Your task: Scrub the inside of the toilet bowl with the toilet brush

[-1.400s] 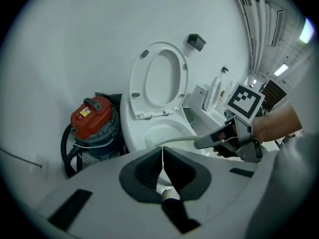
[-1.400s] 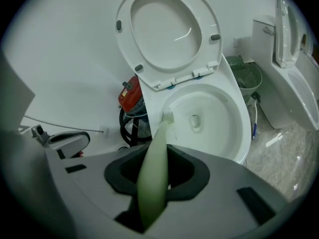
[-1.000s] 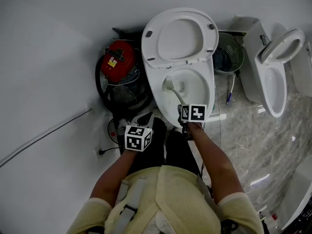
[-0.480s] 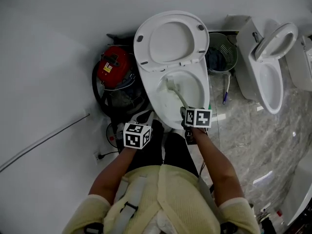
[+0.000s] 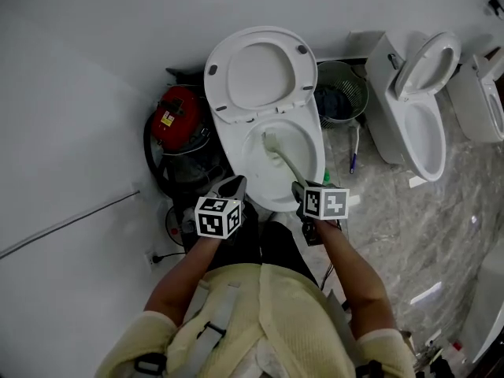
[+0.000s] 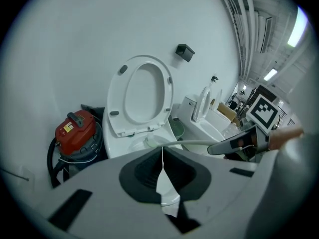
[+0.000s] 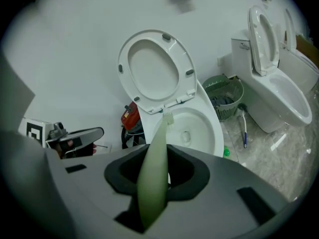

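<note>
The white toilet bowl (image 5: 309, 150) stands with its lid and seat (image 5: 256, 73) raised against the wall. A pale green toilet brush (image 5: 283, 162) slants into the bowl, its bristle head (image 5: 270, 141) low against the bowl's far left wall. My right gripper (image 5: 300, 190) is shut on the brush handle (image 7: 153, 176) at the bowl's near rim; the bristles (image 7: 168, 117) show past its jaws. My left gripper (image 5: 234, 187) hangs just left of the bowl's near rim. In the left gripper view the left gripper (image 6: 162, 156) has its jaws pressed together with nothing between them.
A red vacuum cleaner (image 5: 175, 116) with a black hose sits tight against the toilet's left. A green waste basket (image 5: 340, 93) and a blue-handled brush (image 5: 353, 153) on the floor lie to its right, then a second toilet (image 5: 417, 120). A cable (image 5: 71, 224) runs along the left.
My right gripper has drawn back a little toward the person with the brush, whose head stays in the bowl. The head view has shifted, so the toilet sits further left. The left gripper holds its place.
</note>
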